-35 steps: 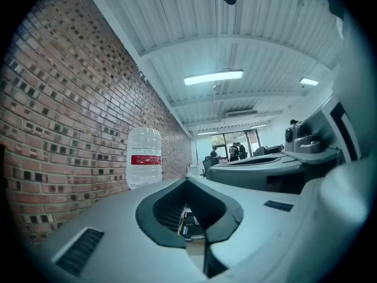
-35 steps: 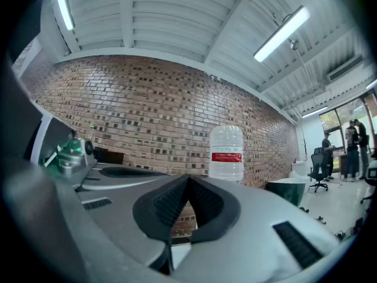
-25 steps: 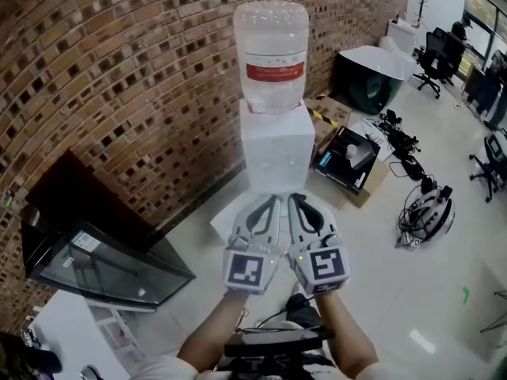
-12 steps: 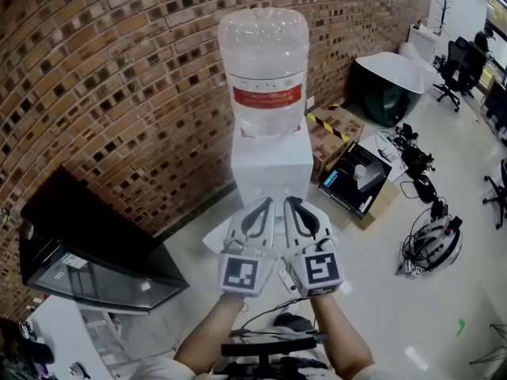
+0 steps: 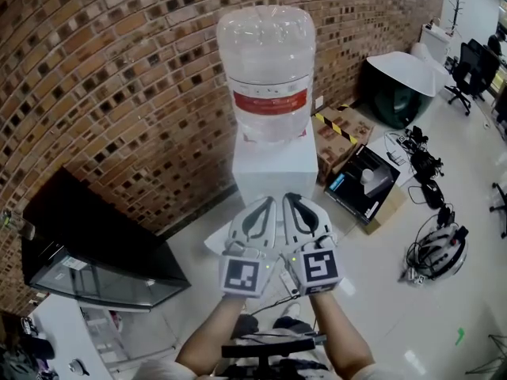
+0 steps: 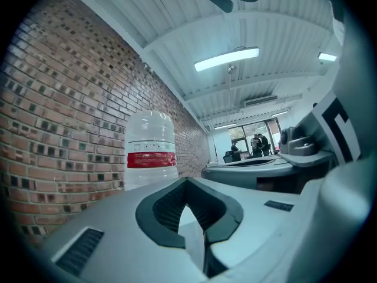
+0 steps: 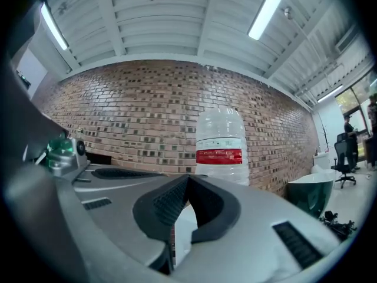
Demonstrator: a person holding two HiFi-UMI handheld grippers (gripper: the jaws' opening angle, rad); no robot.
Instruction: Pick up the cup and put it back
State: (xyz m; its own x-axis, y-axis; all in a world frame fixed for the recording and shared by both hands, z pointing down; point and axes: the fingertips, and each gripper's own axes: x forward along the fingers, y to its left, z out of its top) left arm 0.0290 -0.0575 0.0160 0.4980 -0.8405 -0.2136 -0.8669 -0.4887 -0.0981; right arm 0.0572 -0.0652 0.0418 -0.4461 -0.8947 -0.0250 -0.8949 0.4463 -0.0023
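I see no cup in any view. A white water dispenser stands against the brick wall, topped by a clear bottle with a red label. My left gripper and right gripper are held side by side just in front of the dispenser's base, tips pointing at it. Both are shut with nothing between the jaws. In the left gripper view the left gripper is shut, with the bottle ahead on the left. In the right gripper view the right gripper is shut below the bottle.
A black glass-fronted cabinet stands to the left by the wall. Right of the dispenser are cardboard boxes, an open black box, a helmet with cables, a dark round table and office chairs.
The dispenser and bottle have grown larger and nearer in the head view. Both grippers stayed shut and side by side, low in the frame.
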